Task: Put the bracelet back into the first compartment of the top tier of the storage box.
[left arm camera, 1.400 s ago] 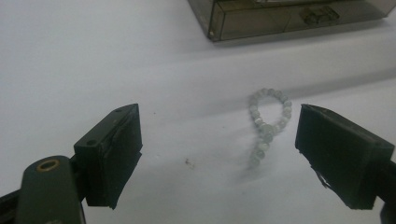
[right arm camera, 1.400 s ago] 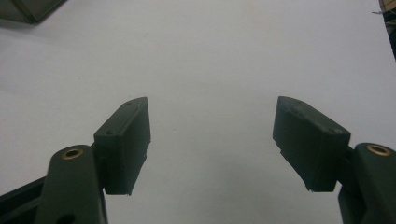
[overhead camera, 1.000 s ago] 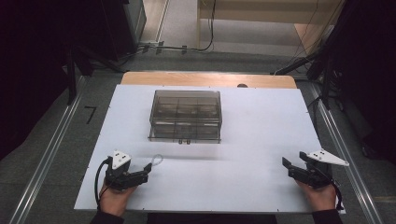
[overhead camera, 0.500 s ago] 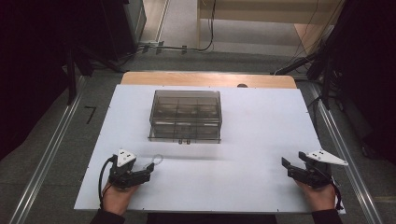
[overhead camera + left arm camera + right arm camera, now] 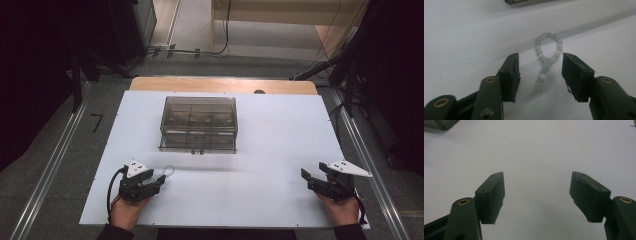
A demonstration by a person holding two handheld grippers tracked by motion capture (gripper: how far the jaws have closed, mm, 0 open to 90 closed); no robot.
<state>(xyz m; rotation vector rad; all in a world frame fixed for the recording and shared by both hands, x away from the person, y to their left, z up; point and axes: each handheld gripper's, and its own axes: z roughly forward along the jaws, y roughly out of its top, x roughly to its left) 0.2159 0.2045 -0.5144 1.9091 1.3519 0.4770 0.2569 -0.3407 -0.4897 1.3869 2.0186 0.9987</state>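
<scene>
A string of pale translucent beads (image 5: 545,58) lies looped on the white table (image 5: 270,150), also seen as a small bead loop (image 5: 167,171) near the front left. My left gripper (image 5: 540,72) straddles its near end; its jaws have just been closing, and the pads stand on either side of the beads without touching them. In the high view the left gripper (image 5: 159,180) rests low at the table's front left. My right gripper (image 5: 537,195) stands open over bare table, and that right gripper (image 5: 306,176) sits at the front right.
A smoky transparent compartment box (image 5: 199,123) with a closed lid stands at the table's middle back. A wooden strip (image 5: 222,85) borders the far edge. Cables and dark equipment lie on the floor beyond.
The left gripper's jaws have narrowed around the beads. Both hands have stayed where they were.
</scene>
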